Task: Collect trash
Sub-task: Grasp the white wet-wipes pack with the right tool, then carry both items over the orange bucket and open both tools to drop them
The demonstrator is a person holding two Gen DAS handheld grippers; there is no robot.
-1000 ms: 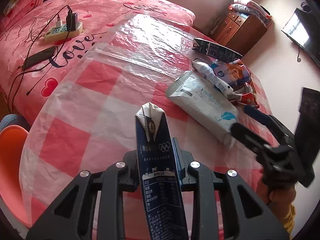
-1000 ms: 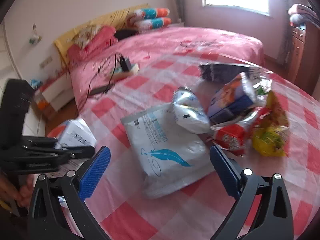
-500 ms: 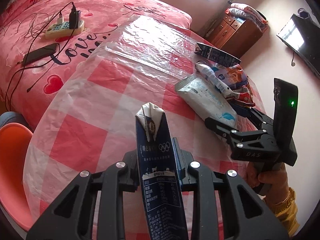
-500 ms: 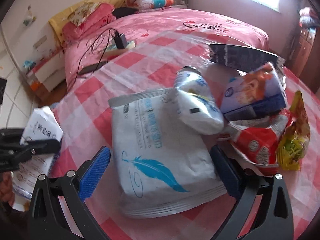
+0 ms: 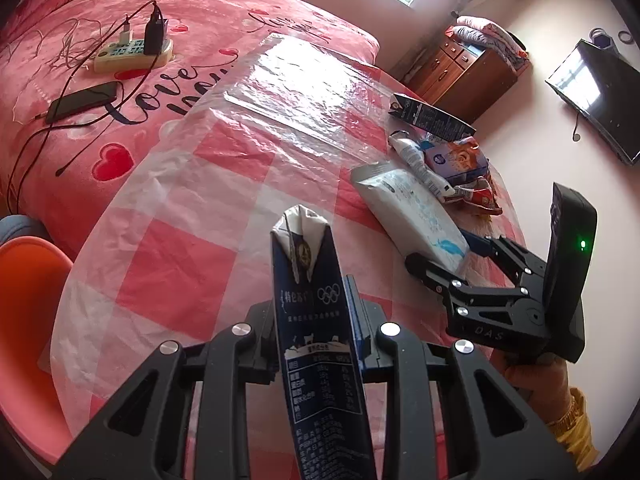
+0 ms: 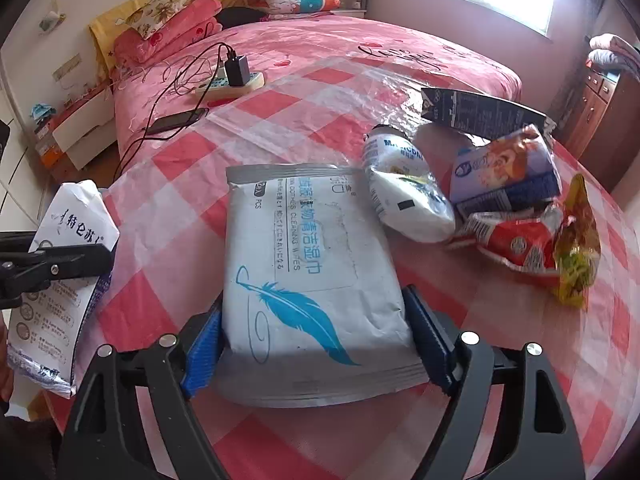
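Note:
My left gripper (image 5: 316, 320) is shut on a dark blue milk carton (image 5: 320, 336), held upright above the table's near edge; the carton also shows in the right wrist view (image 6: 60, 280). My right gripper (image 6: 316, 344) has its blue pads on both sides of the near end of a grey wet-wipes pack (image 6: 312, 272) lying flat on the table; the pads touch its edges. The pack and the right gripper (image 5: 452, 252) also show in the left wrist view. Beyond lie a white bag (image 6: 404, 196), a blue-orange snack bag (image 6: 508, 172), a red wrapper (image 6: 520, 248), a yellow wrapper (image 6: 576, 256) and another dark carton (image 6: 480, 112).
The round table has a pink checked cloth (image 5: 168, 264) under clear plastic. A pink bed (image 5: 120, 92) with a power strip (image 5: 132, 50), phone (image 5: 80, 102) and cables stands behind it. An orange chair (image 5: 28, 320) is at the left. A wooden cabinet (image 5: 464, 68) and a TV (image 5: 600, 100) are far right.
My right gripper has moved forward over the table and narrowed around the near end of the wet-wipes pack. My left gripper still holds the carton and has hardly moved.

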